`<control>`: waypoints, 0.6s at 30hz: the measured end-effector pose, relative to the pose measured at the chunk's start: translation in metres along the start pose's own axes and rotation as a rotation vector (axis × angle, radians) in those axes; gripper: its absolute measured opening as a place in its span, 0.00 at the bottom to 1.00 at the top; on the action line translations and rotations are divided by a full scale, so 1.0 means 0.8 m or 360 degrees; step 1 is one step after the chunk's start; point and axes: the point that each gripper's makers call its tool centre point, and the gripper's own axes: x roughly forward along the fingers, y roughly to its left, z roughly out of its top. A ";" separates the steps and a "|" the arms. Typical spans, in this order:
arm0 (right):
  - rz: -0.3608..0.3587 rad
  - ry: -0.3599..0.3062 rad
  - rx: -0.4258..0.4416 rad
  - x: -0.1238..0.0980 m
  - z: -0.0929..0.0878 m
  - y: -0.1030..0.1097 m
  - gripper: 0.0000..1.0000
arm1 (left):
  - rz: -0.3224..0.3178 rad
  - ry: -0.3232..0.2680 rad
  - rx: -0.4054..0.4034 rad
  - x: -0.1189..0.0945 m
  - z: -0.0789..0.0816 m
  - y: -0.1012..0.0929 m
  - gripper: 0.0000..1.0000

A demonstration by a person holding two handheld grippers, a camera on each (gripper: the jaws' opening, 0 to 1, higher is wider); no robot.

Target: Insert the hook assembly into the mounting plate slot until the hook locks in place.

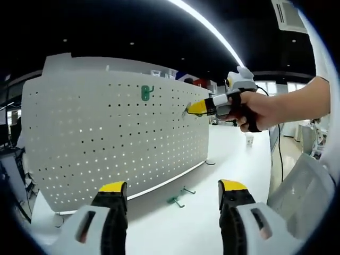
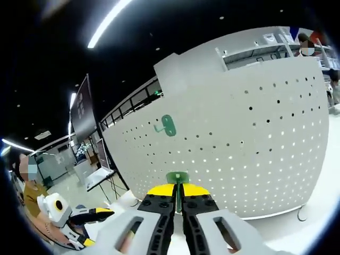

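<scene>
On the white tabletop, largest thing first:

Table (image 1: 234,159): smooth, white, glossy enough to carry a bright strip of reflected ceiling light along the foot of the board.

Pegboard (image 1: 106,143): the mounting plate, a wide white perforated panel standing upright on the table, its face a regular grid of small round holes through which light shines. It also shows in the right gripper view (image 2: 255,138), close in front of the camera. No writing can be read on it.

Left gripper (image 1: 172,204): grey-white plastic body, black jaws with yellow tips, rising from the bottom of its own view. The jaws stand wide apart with nothing between them, low over the table in front of the board.

Right gripper (image 2: 178,191): same build. In its own view the yellow-tipped jaws are pressed narrow together, pinching a small green hook piece at their tips. In the left gripper view it (image 1: 192,108) is held by a person's hand (image 1: 255,109) with its tip against the board's upper right area.

Mounted green hook (image 1: 146,93): small green plastic plate with a bent prong, already seated high on the board; in the right gripper view (image 2: 167,125) it sits above and left of the jaws.

Held green hook (image 2: 177,177): the hook assembly, a green plastic tab between the right jaws, just at the board's face; whether it is in a hole I cannot tell.

Spare hooks (image 1: 179,196): one green and one thin wire piece lying on the table near the board's base.
</scene>
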 end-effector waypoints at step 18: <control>-0.0032 0.0007 -0.0078 0.038 0.056 -0.018 0.01 | 0.0075 -0.0013 -0.0032 -0.018 -0.001 0.012 0.69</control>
